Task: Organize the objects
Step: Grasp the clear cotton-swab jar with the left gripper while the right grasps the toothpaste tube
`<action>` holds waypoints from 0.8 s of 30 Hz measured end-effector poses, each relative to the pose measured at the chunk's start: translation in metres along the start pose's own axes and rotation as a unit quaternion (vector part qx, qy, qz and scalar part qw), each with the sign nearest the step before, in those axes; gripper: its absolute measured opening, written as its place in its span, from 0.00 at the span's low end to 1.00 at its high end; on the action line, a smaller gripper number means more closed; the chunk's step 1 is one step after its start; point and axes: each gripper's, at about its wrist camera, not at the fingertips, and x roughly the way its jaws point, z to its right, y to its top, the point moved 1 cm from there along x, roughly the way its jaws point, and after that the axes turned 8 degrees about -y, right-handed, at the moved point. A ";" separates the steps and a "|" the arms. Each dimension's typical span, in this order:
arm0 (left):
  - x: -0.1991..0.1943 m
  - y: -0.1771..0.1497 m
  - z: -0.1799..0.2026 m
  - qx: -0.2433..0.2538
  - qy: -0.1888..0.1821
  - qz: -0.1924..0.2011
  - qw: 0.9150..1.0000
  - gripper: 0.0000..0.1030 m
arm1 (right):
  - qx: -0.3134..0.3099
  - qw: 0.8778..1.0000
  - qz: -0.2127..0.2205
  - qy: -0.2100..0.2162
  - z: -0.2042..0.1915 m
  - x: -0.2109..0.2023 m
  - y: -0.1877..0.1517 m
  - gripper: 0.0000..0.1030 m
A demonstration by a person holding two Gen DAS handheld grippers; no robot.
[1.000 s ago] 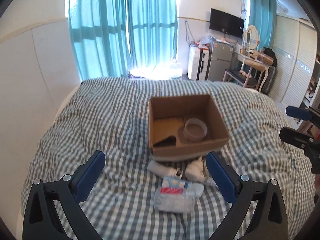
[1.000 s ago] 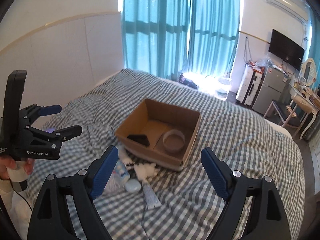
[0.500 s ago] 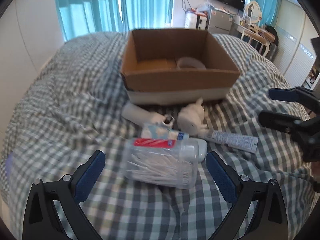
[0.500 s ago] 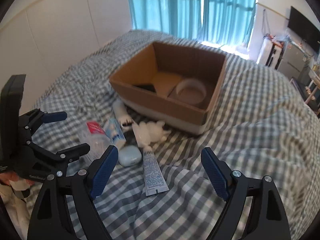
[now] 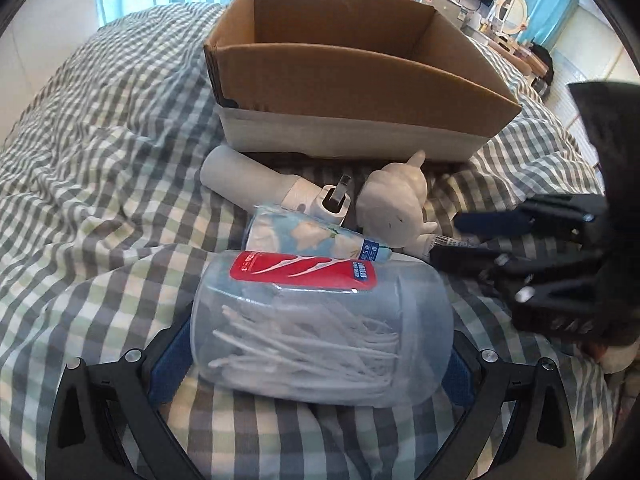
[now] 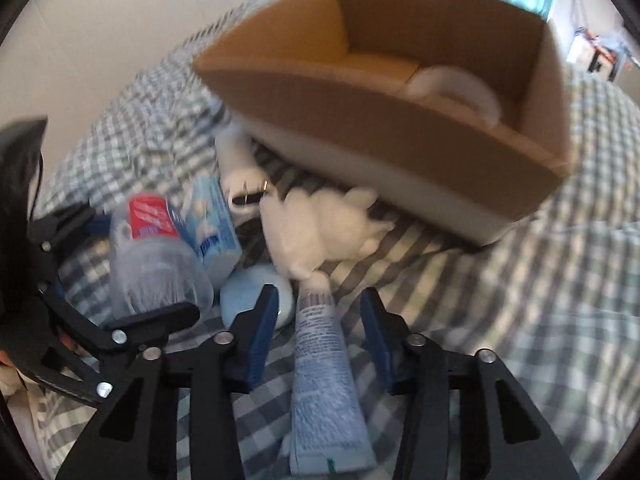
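A clear tub of cotton swabs (image 5: pixel 320 332) with a red label lies on the checked bed between the fingers of my left gripper (image 5: pixel 316 364), which close against its sides. It also shows in the right wrist view (image 6: pixel 154 256). My right gripper (image 6: pixel 320 344) is open and straddles a pale blue tube (image 6: pixel 324 380) without touching it. A tissue pack (image 5: pixel 308 238), a white plush toy (image 5: pixel 396 204), a white bottle (image 5: pixel 256 178) and a blue round case (image 6: pixel 244 296) lie before the open cardboard box (image 5: pixel 352 76).
A roll of tape (image 6: pixel 456 84) sits inside the box (image 6: pixel 400 120). The checked duvet (image 5: pixel 100 160) is rumpled on the left. The wall (image 6: pixel 100 20) runs along the bed's left side. Furniture (image 5: pixel 508 12) stands far right.
Both grippers dropped down and forward onto the pile. My left fingers closed in around the cotton swab tub. My right fingers narrowed around the tube.
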 end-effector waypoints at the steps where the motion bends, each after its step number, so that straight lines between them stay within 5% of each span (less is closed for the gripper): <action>1: 0.001 0.000 -0.001 -0.001 -0.002 -0.001 1.000 1.00 | -0.005 1.000 -0.008 -0.003 -0.002 0.004 0.000 0.34; 7: 0.005 -0.001 -0.003 -0.005 -0.010 -0.002 1.000 0.99 | 0.005 0.999 -0.039 -0.012 0.001 0.018 -0.003 0.27; 11: 0.002 -0.004 -0.002 0.001 -0.025 0.003 1.000 0.87 | -0.014 0.998 -0.051 -0.037 -0.006 0.021 -0.006 0.20; 24: -0.044 -0.011 0.009 0.034 0.021 0.045 0.998 0.87 | -0.026 0.992 0.025 -0.120 -0.042 -0.058 -0.027 0.20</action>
